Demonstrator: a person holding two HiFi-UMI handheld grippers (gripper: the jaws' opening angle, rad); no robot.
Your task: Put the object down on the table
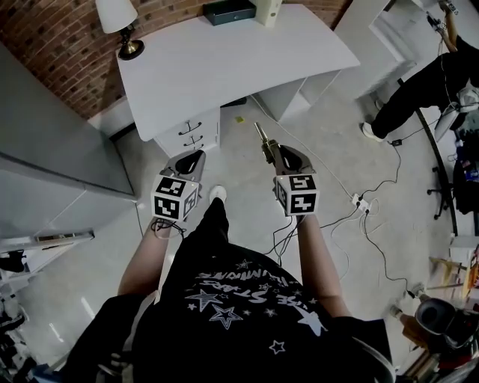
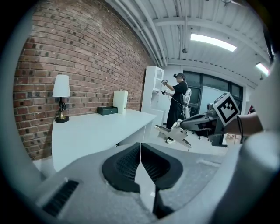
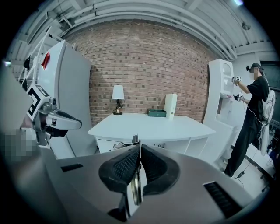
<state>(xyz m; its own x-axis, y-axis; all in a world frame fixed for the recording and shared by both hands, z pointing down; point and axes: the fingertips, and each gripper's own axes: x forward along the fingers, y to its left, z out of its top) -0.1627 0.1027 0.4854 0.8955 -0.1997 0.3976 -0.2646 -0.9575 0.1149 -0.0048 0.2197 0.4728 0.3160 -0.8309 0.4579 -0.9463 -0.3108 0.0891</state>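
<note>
My right gripper (image 1: 271, 148) is shut on a thin metal tool (image 1: 261, 136) whose tip sticks out ahead of the jaws, over the floor short of the white table (image 1: 224, 60). In the right gripper view the tool (image 3: 135, 141) stands edge-on between the dark pads (image 3: 124, 164), which are closed on it. The left gripper (image 1: 196, 155) hangs level with the right one, a little to its left. Its pads (image 2: 127, 162) meet with nothing between them. The table (image 3: 153, 127) lies straight ahead of both grippers.
On the table stand a lamp (image 1: 120, 22), a dark box (image 1: 230, 11) and a white carton (image 1: 269, 9), all at its far edge. A drawer unit (image 1: 191, 135) sits under it. A grey cabinet (image 1: 52, 135) is at left. Cables and a power strip (image 1: 361, 202) lie at right, near another person (image 1: 419, 90).
</note>
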